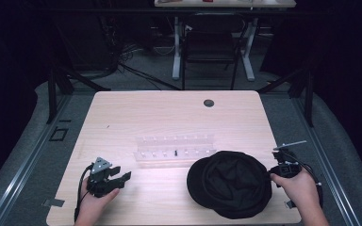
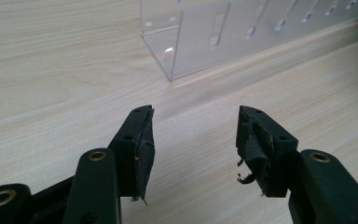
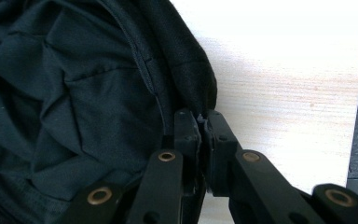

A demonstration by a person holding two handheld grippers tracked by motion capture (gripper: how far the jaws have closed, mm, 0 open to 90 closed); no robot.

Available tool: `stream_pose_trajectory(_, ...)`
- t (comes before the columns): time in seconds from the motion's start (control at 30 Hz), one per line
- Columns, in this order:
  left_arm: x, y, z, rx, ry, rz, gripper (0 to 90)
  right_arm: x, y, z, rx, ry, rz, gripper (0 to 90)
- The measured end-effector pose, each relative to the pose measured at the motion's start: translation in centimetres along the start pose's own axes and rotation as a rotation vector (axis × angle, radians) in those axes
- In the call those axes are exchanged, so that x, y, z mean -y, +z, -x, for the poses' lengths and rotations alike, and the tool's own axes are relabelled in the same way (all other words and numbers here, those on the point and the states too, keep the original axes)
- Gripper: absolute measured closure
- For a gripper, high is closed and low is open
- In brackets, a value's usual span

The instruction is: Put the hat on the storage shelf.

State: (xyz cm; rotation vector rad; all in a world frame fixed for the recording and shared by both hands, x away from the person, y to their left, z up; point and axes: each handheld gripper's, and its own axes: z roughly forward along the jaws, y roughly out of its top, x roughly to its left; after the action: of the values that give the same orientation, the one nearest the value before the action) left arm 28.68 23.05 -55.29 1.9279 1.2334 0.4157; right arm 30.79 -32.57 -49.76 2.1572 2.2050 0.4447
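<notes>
The right tool (image 3: pixel 200 122) is clamped on the black hat (image 1: pixel 230 182) brim; keep that pinch firm; left tool (image 2: pixel 193 135) rests apart, empty, near the clear rack (image 2: pixel 242 32).

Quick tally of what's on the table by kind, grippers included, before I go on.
Black cloth cap: 1
Clear acrylic rack: 1
Grippers: 2, the left gripper with fingers apart, the right gripper pinching the cap's edge
Total: 4
</notes>
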Motion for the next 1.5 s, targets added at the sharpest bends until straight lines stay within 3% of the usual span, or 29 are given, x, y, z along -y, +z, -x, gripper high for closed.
stream_pose_trajectory(0.07, 0.0, 0.0, 0.0, 0.001, -0.001, -0.002, 46.7, 0.0, -0.1, 0.0, -0.036, 0.011, 0.017, 86.6)
stream_pose_trajectory(0.13, 0.0, -0.1, 0.0, 0.0, 0.0, -0.002, 46.7, 0.0, -0.5, -0.1, -0.029, 0.01, 0.013, 87.2)
stream_pose_trajectory(0.3, 0.0, 0.0, 0.0, -0.001, 0.004, -0.001, 46.8, 0.0, -1.7, -0.2, -0.078, 0.008, 0.04, 87.8)
stream_pose_trajectory(0.33, 0.0, 0.0, 0.0, -0.001, 0.002, 0.0, 46.8, 0.0, -1.9, -0.3, -0.076, 0.026, 0.05, 87.8)
stream_pose_trajectory(0.37, 0.0, 0.0, 0.0, -0.001, 0.002, -0.001, 46.8, 0.0, -2.2, -0.2, -0.104, 0.012, 0.05, 87.9)
stream_pose_trajectory(0.57, 0.0, 0.0, 0.1, 0.002, 0.004, -0.008, 46.9, 0.2, -3.7, -0.5, -0.149, 0.005, 0.068, 88.1)
stream_pose_trajectory(0.8, 0.0, 0.0, 0.2, 0.002, 0.003, -0.004, 47.0, 0.3, -4.4, -0.6, -0.195, -0.007, 0.077, 88.3)
stream_pose_trajectory(0.9, 0.0, 0.1, 0.1, 0.001, 0.003, -0.004, 47.0, 0.3, -4.7, -0.6, -0.231, 0.02, 0.083, 88.3)
stream_pose_trajectory(1.1, 0.0, 0.1, 0.2, 0.003, 0.004, -0.006, 47.0, 0.6, -5.4, -0.8, -0.273, 0.016, 0.095, 88.5)
stream_pose_trajectory(1.5, 0.0, 0.2, 0.3, 0.006, 0.01, -0.024, 47.1, 1.1, -7.8, -2.7, -0.391, -0.031, 0.212, 88.6)
